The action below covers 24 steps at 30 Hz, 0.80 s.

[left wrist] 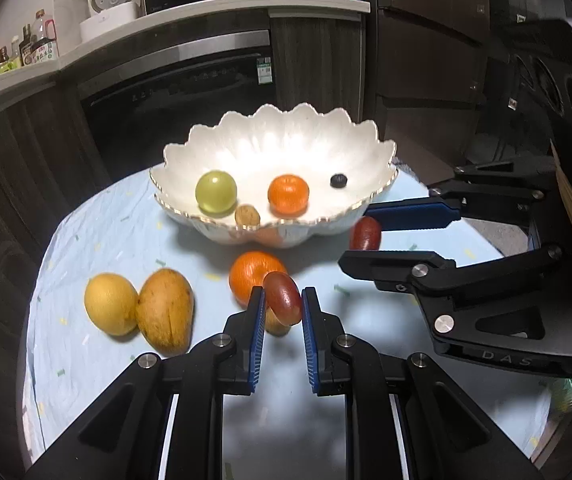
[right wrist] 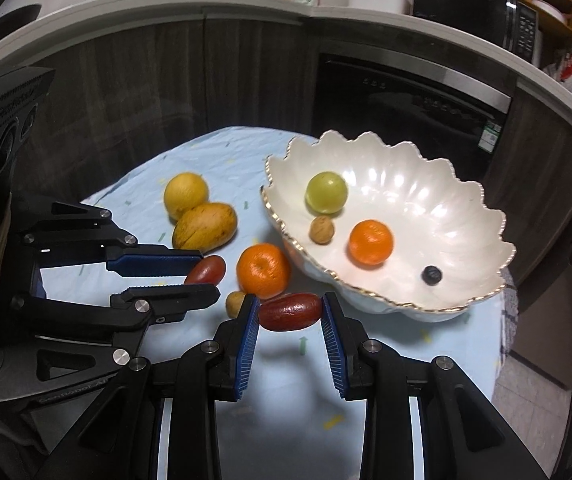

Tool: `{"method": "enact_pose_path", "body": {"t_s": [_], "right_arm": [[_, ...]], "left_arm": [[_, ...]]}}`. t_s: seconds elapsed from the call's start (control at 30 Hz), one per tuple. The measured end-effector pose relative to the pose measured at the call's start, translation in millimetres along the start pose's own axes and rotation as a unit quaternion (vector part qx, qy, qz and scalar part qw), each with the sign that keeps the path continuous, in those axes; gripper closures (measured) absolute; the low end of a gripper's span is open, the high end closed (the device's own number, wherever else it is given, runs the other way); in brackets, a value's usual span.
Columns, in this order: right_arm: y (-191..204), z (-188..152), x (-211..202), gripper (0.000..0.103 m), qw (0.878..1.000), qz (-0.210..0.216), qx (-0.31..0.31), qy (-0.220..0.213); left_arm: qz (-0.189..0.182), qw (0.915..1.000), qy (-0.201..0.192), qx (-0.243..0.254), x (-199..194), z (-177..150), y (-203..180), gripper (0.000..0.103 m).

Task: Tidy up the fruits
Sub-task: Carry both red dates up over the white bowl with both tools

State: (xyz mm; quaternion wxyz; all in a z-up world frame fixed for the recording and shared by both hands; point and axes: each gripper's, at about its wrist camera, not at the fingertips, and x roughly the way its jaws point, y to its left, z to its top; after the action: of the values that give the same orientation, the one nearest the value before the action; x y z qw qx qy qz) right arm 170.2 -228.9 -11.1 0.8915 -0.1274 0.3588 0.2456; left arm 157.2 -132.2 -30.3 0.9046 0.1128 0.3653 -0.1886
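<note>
Four things sit in my scalloped bowl (right wrist: 438,200): a green fruit (right wrist: 326,193), a small orange (right wrist: 371,242), a walnut (right wrist: 321,230) and a blueberry (right wrist: 431,275). On the cloth (right wrist: 286,384) outside it: one orange (right wrist: 263,270), one mango (right wrist: 205,227), one yellow fruit (right wrist: 186,195). Two red dates, both up off the cloth: my left tongs (left wrist: 283,302) are clamped on one date (left wrist: 282,298), my right tongs (right wrist: 289,312) grip the other date (right wrist: 290,312) endwise, just beside the bowl.

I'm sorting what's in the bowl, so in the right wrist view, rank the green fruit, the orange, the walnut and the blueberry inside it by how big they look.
1. Orange and green fruit: look about alike, no clear winner.
2. Walnut.
3. Blueberry, smallest.
</note>
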Motion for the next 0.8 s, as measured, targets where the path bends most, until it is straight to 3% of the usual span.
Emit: {"method": "enact_pose_path", "body": {"t_s": [0.43, 0.8], "right_arm": [[-24.4, 12.1, -16.0, 0.070, 0.997, -0.041, 0.060, -0.033], [-56.4, 16.5, -5.5, 0.070, 0.988, -0.094, 0.121, -0.019]], "left_arm": [[0.000, 0.9998, -0.022, -0.003, 4.8, 36.6, 10.2, 0.084], [0.006, 0.9995, -0.030, -0.006, 28.9, 63.7, 19.4, 0.084]]}}
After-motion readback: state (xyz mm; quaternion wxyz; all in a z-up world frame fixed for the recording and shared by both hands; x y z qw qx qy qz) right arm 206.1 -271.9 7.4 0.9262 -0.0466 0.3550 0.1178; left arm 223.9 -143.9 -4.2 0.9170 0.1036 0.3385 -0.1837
